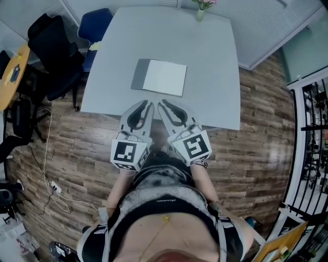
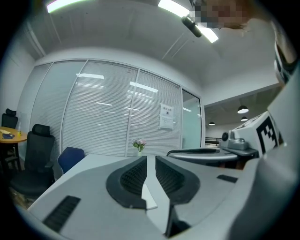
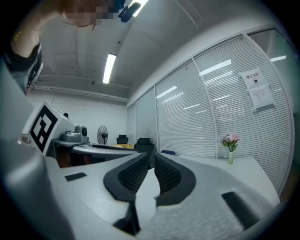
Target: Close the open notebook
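The open notebook (image 1: 159,77) lies flat on the pale grey table (image 1: 215,61), with a grey cover on the left and a white page on the right. Both grippers are held level over the table's front edge, just short of the notebook and pointing at it. My left gripper (image 1: 150,104) and right gripper (image 1: 160,102) sit side by side, tips almost touching each other. Each has its jaws drawn together with nothing between them. In the left gripper view (image 2: 146,159) a sliver of white page (image 2: 149,196) shows through the slit. The right gripper view (image 3: 152,154) shows only tabletop there.
A small vase of flowers (image 1: 201,10) stands at the table's far edge. A blue chair (image 1: 95,25) and a black chair (image 1: 56,51) are at the far left, beside a yellow round table (image 1: 13,71). Metal shelving (image 1: 312,128) lines the right.
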### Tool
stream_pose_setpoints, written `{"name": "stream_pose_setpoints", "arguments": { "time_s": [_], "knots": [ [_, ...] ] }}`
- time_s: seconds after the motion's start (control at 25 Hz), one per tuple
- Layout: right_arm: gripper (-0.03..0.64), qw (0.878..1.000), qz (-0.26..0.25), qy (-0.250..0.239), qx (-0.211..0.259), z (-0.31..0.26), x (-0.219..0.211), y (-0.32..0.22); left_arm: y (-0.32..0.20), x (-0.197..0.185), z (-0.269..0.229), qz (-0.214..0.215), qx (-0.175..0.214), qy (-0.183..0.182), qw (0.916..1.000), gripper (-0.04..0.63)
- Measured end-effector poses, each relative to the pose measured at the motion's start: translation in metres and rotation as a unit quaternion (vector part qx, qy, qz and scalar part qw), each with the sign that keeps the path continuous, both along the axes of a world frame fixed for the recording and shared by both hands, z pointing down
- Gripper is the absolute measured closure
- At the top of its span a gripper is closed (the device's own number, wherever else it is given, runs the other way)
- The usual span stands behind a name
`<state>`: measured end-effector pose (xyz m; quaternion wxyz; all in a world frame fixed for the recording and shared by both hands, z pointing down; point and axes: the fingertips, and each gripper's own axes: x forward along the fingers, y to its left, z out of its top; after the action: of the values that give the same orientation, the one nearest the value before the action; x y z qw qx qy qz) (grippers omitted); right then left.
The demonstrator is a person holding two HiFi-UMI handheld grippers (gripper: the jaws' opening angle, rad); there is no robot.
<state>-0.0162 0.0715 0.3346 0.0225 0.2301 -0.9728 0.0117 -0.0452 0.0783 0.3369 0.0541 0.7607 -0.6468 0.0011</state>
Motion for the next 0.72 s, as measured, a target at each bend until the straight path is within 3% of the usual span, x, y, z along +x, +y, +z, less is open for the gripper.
{"name": "stream_pose_setpoints", "arguments": {
  "time_s": [0.72],
  "knots": [
    [0.571,0.998,0.068,-0.003,-0.008,0.005,-0.024,-0.063,-0.070,-0.023,0.006,0.075,-0.003,0.015,0.9970,0.557]
  ]
}}
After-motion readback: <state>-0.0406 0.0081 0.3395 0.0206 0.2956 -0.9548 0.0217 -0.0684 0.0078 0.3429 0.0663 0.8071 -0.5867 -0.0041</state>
